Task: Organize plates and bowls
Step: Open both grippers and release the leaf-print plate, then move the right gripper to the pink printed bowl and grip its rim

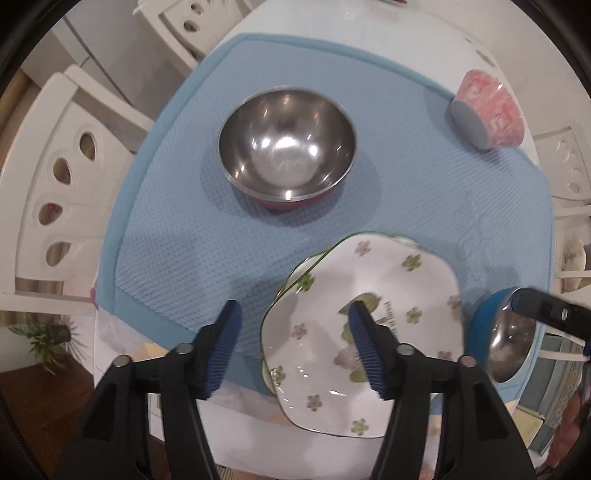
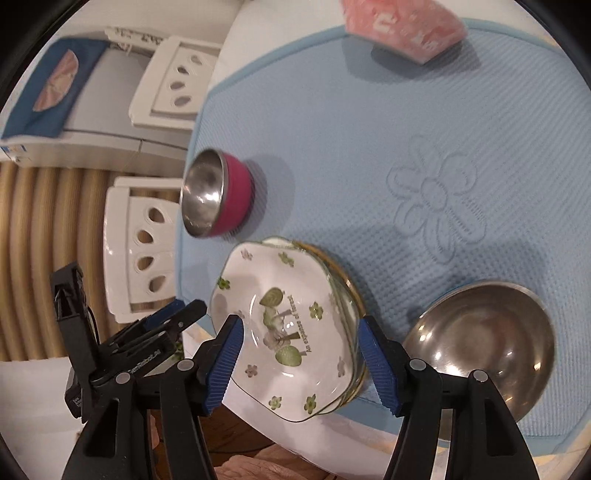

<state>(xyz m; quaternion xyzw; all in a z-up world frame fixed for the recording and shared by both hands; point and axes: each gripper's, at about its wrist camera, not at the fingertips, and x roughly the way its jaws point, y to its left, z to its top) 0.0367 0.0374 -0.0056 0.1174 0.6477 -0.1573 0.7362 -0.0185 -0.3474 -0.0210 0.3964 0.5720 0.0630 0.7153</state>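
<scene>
The left gripper is being held nearest, jaws parted about halfway with nothing clamped; its right blue pad is being seen over the floral plate without pressing it. The right gripper is likewise being held half open and empty above the same plate. That plate is being carried on a stack at the near edge of the blue mat, overhanging it; the plates beneath are mostly being hidden. Beside the stack, toward the mat's near right corner, a blue-sided steel bowl is being partly blocked by the other gripper's finger. Further in, a pink-sided steel bowl is being shown upright. At the far edge, a pink patterned bowl is being blurred. White chairs are being cut off beyond the table.
</scene>
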